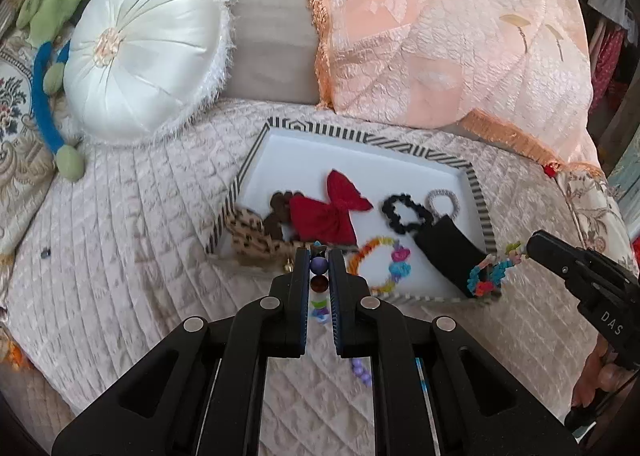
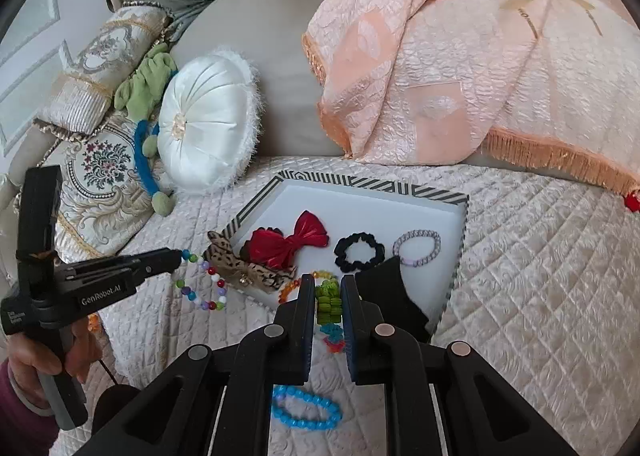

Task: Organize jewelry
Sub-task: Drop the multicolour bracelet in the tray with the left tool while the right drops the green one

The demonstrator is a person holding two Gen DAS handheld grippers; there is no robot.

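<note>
Carry step, judged: both bracelets heading for tray point(image 2: 456, 256). Left gripper point(image 1: 319, 256) clamped on mixed-bead bracelet point(image 2: 202, 288), loop dangling under fingertips. Right gripper point(image 2: 328, 296) clamped on chunky flower bracelet point(image 1: 490, 276). Tray just ahead of both. Next: hover over bare tray floor, release.

Left gripper point(image 1: 319, 261) around seemingly beaded bracelet point(image 1: 319, 276)

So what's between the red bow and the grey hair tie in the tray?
A black scrunchie lies between the red bow and the grey hair tie, all on the white tray. The right wrist view shows it best.
</note>
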